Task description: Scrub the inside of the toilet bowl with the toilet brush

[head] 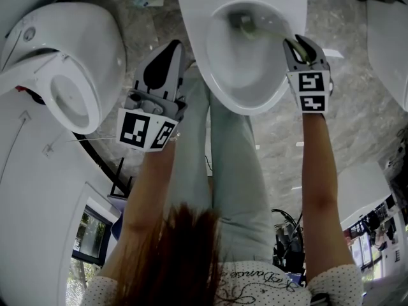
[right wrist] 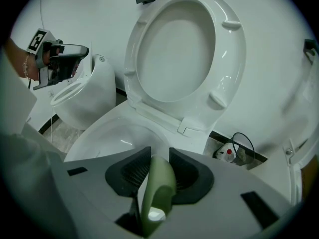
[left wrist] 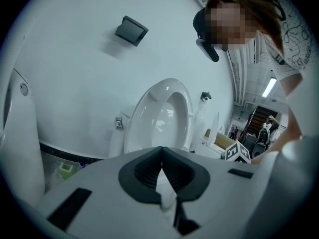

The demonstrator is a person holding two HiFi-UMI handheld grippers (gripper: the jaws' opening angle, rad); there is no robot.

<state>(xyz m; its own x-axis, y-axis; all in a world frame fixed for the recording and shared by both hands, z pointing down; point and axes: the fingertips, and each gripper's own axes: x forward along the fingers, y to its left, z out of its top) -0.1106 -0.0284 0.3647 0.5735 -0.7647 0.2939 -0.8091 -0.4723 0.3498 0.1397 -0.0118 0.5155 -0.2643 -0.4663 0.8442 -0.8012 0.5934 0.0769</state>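
Head view looks steeply down on the toilet bowl, whose seat is lifted upright. The toilet brush has its bristle head down inside the bowl, near the far wall. The right gripper hovers over the bowl's right rim with its jaws clamped on the green handle — the right gripper view shows that handle pinched squarely between the two dark pads and running down toward the basin. The left gripper hangs to the left of the bowl, beside the person's leg. Its jaws are pressed together with nothing between them, and it plays no part in the job. A second toilet stands further left, apart from the work.

By my reading the scrubbing step itself is in hand. The head is in the bowl, though whether it presses on the porcelain cannot be told. The next move calls for a firm hold on the handle and sweeping strokes round the inner wall and under the rim — driven from the right wrist, with the head kept low inside the bowl.
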